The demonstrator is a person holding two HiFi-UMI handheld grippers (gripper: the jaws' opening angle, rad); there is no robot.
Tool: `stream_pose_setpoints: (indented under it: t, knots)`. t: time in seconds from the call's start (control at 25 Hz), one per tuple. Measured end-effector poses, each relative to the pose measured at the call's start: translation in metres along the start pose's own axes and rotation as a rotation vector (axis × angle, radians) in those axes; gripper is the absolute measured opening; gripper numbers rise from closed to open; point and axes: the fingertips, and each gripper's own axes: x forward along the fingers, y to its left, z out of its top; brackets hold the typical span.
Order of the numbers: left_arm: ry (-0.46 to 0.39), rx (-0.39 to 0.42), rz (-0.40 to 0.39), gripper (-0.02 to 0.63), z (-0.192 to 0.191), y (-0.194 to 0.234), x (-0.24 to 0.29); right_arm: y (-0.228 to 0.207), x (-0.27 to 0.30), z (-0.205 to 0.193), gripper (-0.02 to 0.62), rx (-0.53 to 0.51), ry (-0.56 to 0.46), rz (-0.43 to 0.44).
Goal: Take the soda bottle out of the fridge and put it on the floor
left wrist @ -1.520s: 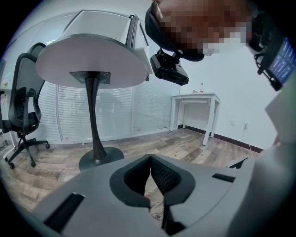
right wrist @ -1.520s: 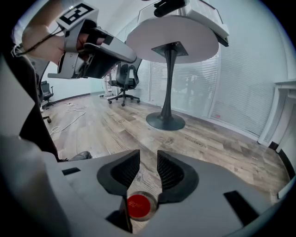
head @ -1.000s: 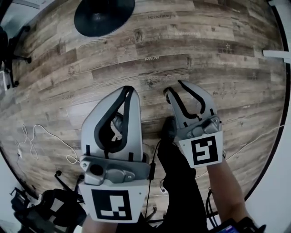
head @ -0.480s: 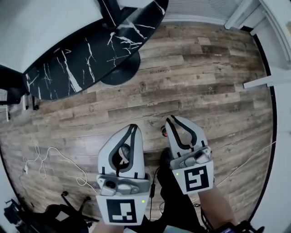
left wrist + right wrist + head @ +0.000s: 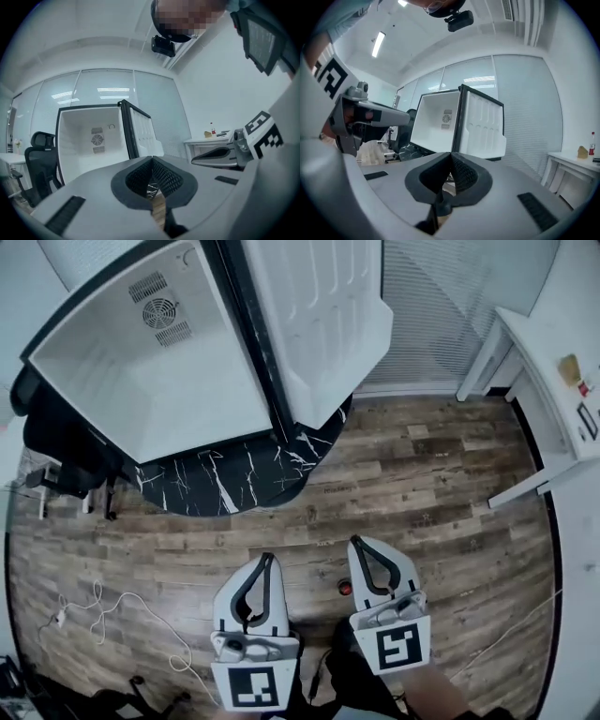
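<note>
The white fridge (image 5: 159, 371) stands on a black marble table (image 5: 234, 479) with its door (image 5: 319, 324) swung open, and its inside shows bare. On the wood floor a small red cap (image 5: 344, 588) peeks out between my two grippers; it looks like the top of the soda bottle, whose body is hidden. My left gripper (image 5: 266, 559) is shut and holds nothing. My right gripper (image 5: 356, 543) has just been closing; its jaws now meet with nothing between them. Both point level at the fridge (image 5: 93, 140) (image 5: 440, 122).
A white desk (image 5: 562, 381) with small items stands at the right. A black office chair (image 5: 56, 456) is at the left beside the table. A white cable (image 5: 112, 606) lies on the floor at the lower left. Blinds cover the glass wall behind.
Both grippers have risen well off the floor, and the view has lifted from the floorboards to the open fridge. The right gripper's jaws have gone from apart to shut.
</note>
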Motion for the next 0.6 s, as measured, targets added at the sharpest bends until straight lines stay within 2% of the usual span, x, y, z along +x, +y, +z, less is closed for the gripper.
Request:
stream_pose_setpoints:
  t: [0.2,0.36,0.48,0.6]
  knots:
    - [-0.061,-0.006,0.078,0.015,0.066,0.020,-0.014,-0.009,-0.012,0.085,0.012,-0.003,-0.076,-0.008]
    - [-0.123,0.013,0.104,0.017,0.115,0.032,-0.023,-0.013,-0.020,0.141,0.012,-0.014,-0.127,-0.022]
    - [-0.157,-0.016,0.141,0.017,0.144,0.045,-0.033,-0.011,-0.024,0.175,0.012,-0.020,-0.173,-0.019]
    - [-0.197,-0.032,0.166,0.017,0.167,0.052,-0.042,-0.002,-0.026,0.193,0.012,-0.021,-0.182,0.014]
